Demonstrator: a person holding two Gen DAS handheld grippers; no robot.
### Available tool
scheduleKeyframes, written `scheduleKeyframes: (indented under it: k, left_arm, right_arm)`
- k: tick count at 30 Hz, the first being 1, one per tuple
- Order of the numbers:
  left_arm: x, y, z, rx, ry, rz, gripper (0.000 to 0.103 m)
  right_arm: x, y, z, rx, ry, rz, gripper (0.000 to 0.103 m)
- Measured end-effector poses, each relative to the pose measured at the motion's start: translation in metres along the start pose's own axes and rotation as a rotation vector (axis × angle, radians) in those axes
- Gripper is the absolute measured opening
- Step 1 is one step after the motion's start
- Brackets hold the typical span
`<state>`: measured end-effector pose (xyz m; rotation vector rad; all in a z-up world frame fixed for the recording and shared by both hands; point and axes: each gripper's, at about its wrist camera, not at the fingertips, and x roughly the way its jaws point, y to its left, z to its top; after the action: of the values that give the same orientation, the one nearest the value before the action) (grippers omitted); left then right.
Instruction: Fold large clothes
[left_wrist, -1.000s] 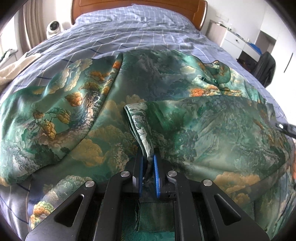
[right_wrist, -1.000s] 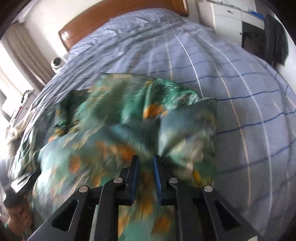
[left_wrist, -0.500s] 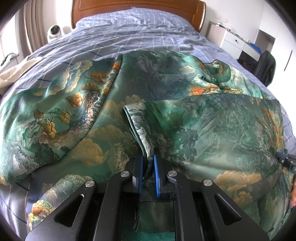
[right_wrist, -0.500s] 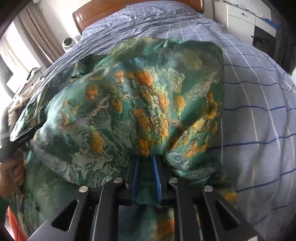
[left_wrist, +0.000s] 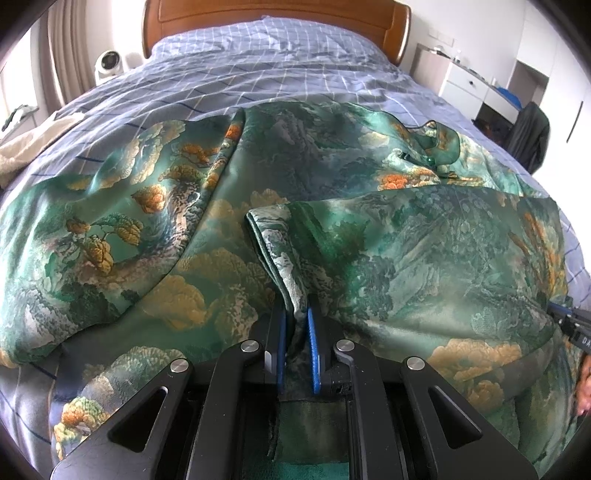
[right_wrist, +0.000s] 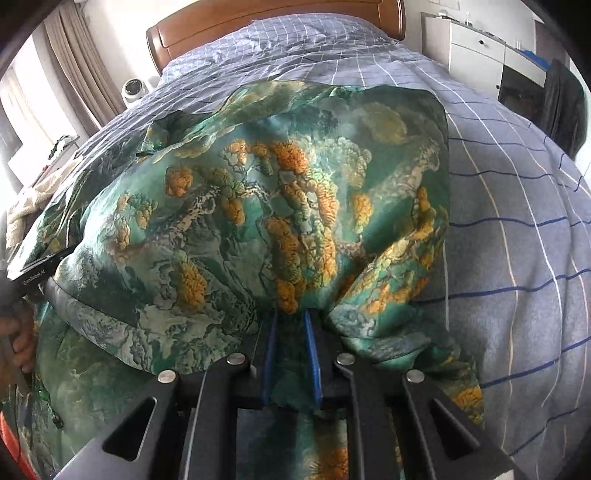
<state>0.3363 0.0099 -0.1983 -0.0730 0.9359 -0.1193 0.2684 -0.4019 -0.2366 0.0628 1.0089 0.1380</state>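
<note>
Since a second ago the right tongs (right_wrist: 290, 325) have swung the lower panel up and over; that view was motion-blurred then and is sharp now, with the fold draped wide ahead of them. On our left side little has changed: left tongs (left_wrist: 295, 321) hold the same pinch.

Left to right:
- Left tongs: pressed nearly together, pinching a bunched edge of the green printed garment (left_wrist: 332, 192). Fabric rises straight out from between the blades, then spreads away to both sides ahead of them.
- Garment: lies spread on the bed (left_wrist: 258, 74), directly ahead of both tongs, with one layer already doubled over the body. Collar with its fastening sits far ahead and right of the left tongs.
- Right tongs: blades a bit wider apart, cloth running between them and hanging below; we judge them clamped on the garment's edge. Bare checked bedding to their right.

Handling, our judgement: light, satin-like, very soft, no stiffness, probably slippery. Creases easily and slides off itself. Best to grip at hems or corners, several layers deep, and keep tension between the two grips so the fold lands flat.

Count: one garment, two tongs, one bed, one small white fan (left_wrist: 109, 64) far ahead left.
</note>
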Motion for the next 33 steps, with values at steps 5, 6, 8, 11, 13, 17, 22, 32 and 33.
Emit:
scheduleKeyframes:
  k: [5, 6, 8, 11, 13, 17, 22, 32, 33]
  left_arm:
    - [-0.021, 0.006, -0.007, -0.022, 0.009, -0.016, 0.035]
    - [-0.028, 0.007, -0.011, -0.023, 0.009, -0.022, 0.054]
    - [-0.049, 0.009, -0.024, -0.006, -0.002, -0.026, 0.08]
    - [-0.076, 0.014, -0.046, 0.04, 0.0, -0.019, 0.091]
    - [-0.094, 0.022, -0.066, 0.082, 0.023, -0.019, 0.091]
    - [-0.127, 0.044, -0.089, 0.115, 0.032, -0.002, 0.091]
    - [-0.16, 0.108, -0.084, -0.057, -0.024, 0.01, 0.096]
    - [-0.149, 0.317, -0.058, -0.821, -0.085, 0.174, 0.097]
    - [-0.147, 0.332, -0.06, -0.876, -0.077, 0.189, 0.097]
  right_arm:
    - [-0.004, 0.014, 0.0, -0.013, -0.018, -0.06, 0.017]
    - [-0.009, 0.016, -0.001, -0.014, -0.026, -0.075, 0.017]
    - [-0.021, 0.022, -0.003, -0.012, -0.043, -0.126, 0.019]
    - [-0.043, 0.031, -0.013, -0.015, -0.072, -0.177, 0.038]
    - [-0.067, 0.039, -0.024, -0.006, -0.106, -0.166, 0.07]
    - [-0.109, 0.061, -0.056, -0.021, -0.183, -0.095, 0.071]
    - [-0.133, 0.09, -0.102, -0.038, -0.208, -0.047, 0.071]
    - [-0.156, 0.119, -0.16, -0.026, -0.192, 0.037, 0.071]
    - [-0.156, 0.122, -0.163, -0.031, -0.185, 0.042, 0.071]
